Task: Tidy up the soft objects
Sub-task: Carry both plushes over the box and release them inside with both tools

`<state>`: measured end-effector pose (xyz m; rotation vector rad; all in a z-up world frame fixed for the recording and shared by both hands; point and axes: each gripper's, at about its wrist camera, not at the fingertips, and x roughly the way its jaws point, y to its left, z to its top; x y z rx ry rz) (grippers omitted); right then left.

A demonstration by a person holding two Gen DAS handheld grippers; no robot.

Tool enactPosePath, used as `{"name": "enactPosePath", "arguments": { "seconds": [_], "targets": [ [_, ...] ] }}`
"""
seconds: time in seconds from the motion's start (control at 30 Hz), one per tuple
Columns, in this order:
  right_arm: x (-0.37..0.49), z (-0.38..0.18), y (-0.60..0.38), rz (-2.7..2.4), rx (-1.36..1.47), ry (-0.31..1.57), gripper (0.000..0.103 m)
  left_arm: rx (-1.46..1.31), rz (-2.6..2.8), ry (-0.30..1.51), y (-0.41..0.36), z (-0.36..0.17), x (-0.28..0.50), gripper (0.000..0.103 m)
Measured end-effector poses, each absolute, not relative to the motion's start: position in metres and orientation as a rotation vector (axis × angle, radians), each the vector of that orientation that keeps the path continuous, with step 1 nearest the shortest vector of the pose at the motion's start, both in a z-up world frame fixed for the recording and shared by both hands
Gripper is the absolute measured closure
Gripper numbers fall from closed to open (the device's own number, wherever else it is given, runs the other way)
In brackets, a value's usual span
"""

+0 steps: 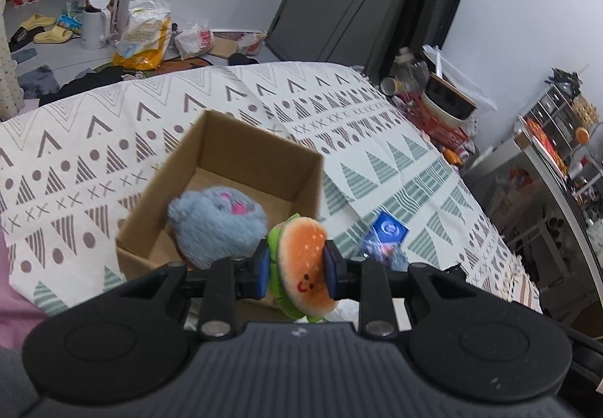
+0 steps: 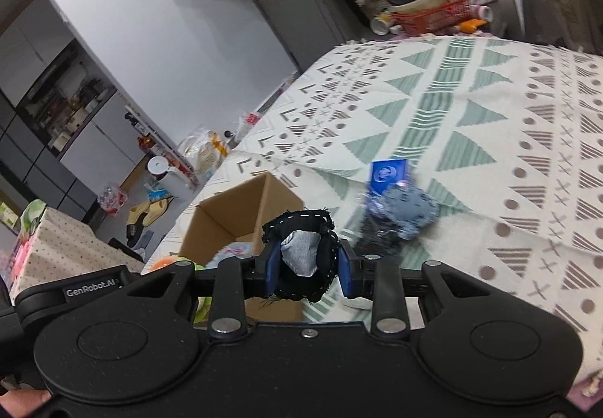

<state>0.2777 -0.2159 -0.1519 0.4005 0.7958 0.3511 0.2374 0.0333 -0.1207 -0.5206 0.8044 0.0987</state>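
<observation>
My left gripper (image 1: 297, 267) is shut on a hamburger plush toy (image 1: 303, 260), held above the near right corner of an open cardboard box (image 1: 241, 139). A fluffy grey-blue plush (image 1: 216, 224) lies inside the box. My right gripper (image 2: 309, 263) is shut on a black and grey fabric piece (image 2: 301, 248), held just right of the box (image 2: 241, 207). A grey-blue soft toy with a blue tag (image 2: 405, 205) lies on the patterned cloth to the right; it also shows in the left wrist view (image 1: 384, 237).
The patterned cloth (image 1: 358, 124) covers the table. A red basket with bowls and cans (image 2: 429, 9) stands at the far edge. Bags, slippers and a white kettle (image 1: 94, 19) lie on the floor beyond.
</observation>
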Motion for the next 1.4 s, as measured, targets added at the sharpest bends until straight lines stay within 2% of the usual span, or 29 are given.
{"name": "enactPosePath", "arguments": {
  "seconds": [0.33, 0.67, 0.8, 0.93, 1.0, 1.03, 1.1, 1.4],
  "targets": [
    [0.294, -0.149, -0.165, 0.432, 0.395, 0.802, 0.072, -0.546, 0.164, 0.835, 0.071, -0.139, 0.249, 0.076],
    [0.300, -0.172, -0.140, 0.505, 0.387, 0.820, 0.072, -0.490, 0.241, 0.893, 0.093, -0.159, 0.262, 0.074],
    [0.303, -0.181, -0.129, 0.527, 0.390, 0.844, 0.072, -0.493, 0.253, 0.902, 0.096, -0.161, 0.262, 0.069],
    [0.308, -0.187, -0.118, 0.548, 0.387, 0.858, 0.071, -0.504, 0.272, 0.896, 0.099, -0.159, 0.261, 0.058],
    [0.308, -0.190, -0.116, 0.559, 0.388, 0.864, 0.067, -0.506, 0.278, 0.889, 0.100, -0.157, 0.259, 0.057],
    [0.308, -0.191, -0.115, 0.572, 0.395, 0.874, 0.060, -0.509, 0.280, 0.885, 0.100, -0.155, 0.258, 0.057],
    [0.309, -0.194, -0.116, 0.573, 0.413, 0.895, 0.052, -0.511, 0.283, 0.880, 0.101, -0.151, 0.257, 0.057],
    [0.296, -0.174, -0.140, 0.545, 0.440, 0.878, 0.050, -0.424, 0.318, 0.876, 0.086, -0.134, 0.251, 0.048]
  ]
}}
